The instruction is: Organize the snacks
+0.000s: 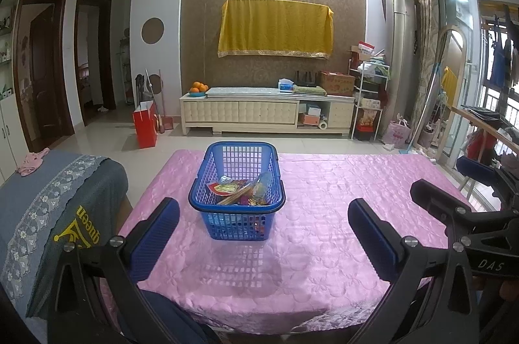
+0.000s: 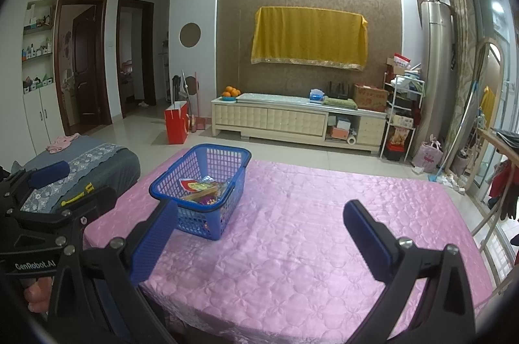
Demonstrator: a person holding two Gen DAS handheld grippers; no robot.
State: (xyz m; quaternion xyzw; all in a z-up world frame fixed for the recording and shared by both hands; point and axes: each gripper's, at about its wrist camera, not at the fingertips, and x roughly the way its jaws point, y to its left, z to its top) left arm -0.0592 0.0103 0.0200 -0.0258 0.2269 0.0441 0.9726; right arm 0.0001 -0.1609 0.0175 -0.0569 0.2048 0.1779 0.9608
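Note:
A blue plastic basket (image 1: 238, 212) stands on the pink quilted tablecloth (image 1: 324, 246). Several snack packets (image 1: 240, 190) lie inside it. My left gripper (image 1: 264, 224) is open and empty, raised above the near edge of the table, with the basket just ahead between its fingers. In the right wrist view the basket (image 2: 201, 219) sits ahead to the left with the snacks (image 2: 202, 188) in it. My right gripper (image 2: 259, 229) is open and empty, right of the basket. Each gripper shows at the edge of the other's view.
A grey-covered seat (image 1: 48, 204) with a pink cloth (image 1: 32, 162) stands left of the table. Beyond the table are a tiled floor, a red bag (image 1: 144, 125) and a TV cabinet (image 1: 266, 110). A chair and a rack (image 1: 486, 149) stand at right.

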